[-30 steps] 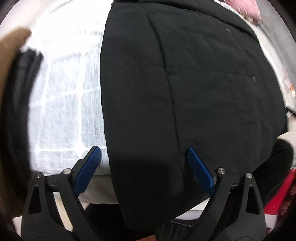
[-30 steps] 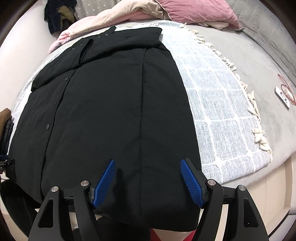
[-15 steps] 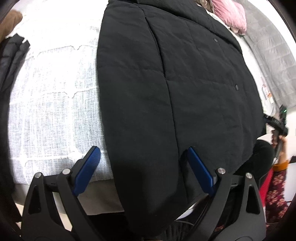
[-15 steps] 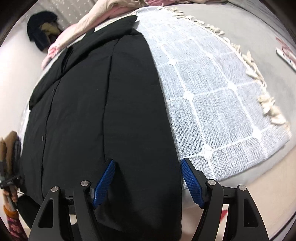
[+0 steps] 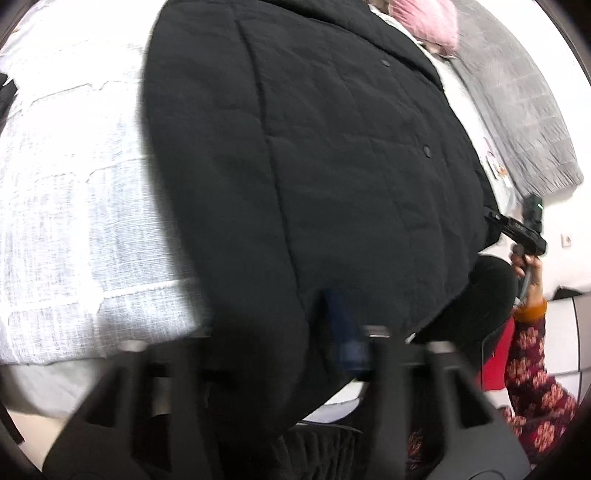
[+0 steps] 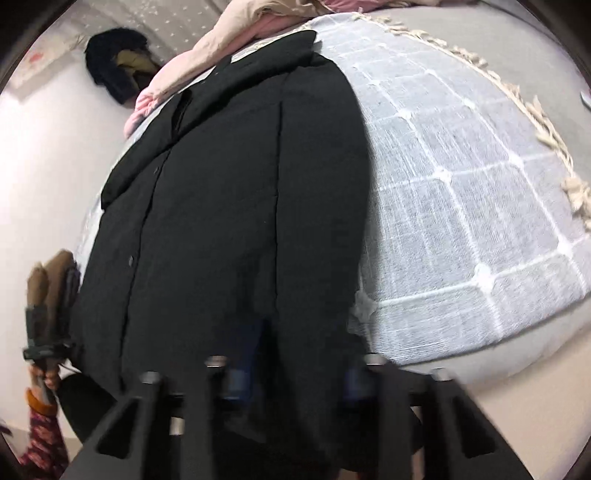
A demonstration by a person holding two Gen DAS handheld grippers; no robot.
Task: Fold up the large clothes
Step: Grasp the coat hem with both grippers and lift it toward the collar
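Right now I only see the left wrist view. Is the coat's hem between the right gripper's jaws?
Observer: Yes. The right gripper has just been closing with the hem corner of the black coat between its jaws. Blur hides whether the pads press yet.
Reviewer: What lies beside that corner?
Observer: The checked throw under the coat ends in a tasselled fringe along its far edge.

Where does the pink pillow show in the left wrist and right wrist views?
Left wrist: pink pillow at top right, beyond the coat's collar.
Right wrist: only a pink sliver at top centre edge.
Shared landmark: the black quilted coat, filling both centres.
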